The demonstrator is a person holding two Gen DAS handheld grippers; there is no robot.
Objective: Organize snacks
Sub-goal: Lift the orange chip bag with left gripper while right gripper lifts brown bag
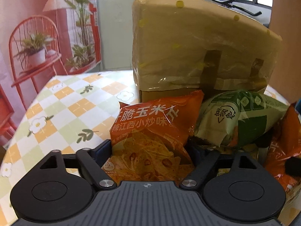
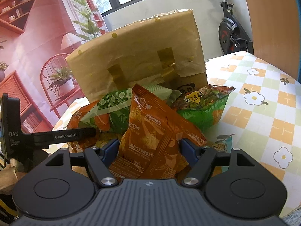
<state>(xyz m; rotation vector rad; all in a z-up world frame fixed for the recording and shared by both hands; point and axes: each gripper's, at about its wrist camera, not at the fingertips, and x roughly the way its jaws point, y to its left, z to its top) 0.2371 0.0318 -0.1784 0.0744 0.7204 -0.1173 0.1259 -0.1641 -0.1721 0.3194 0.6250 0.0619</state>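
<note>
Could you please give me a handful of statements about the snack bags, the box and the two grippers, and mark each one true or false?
1. An orange snack bag sits between the fingers of the left gripper. True.
2. The cardboard box lies flat in front of the bags. False: it stands behind the pile of bags, its taped lid flap raised.
3. The tablecloth has a checked pattern with white flowers. True.
4. The right gripper has nothing between its fingers. False: a brown-orange snack bag stands between its blue pads.
5. A green snack bag lies to the right of the orange bag in the left wrist view. True.
</note>
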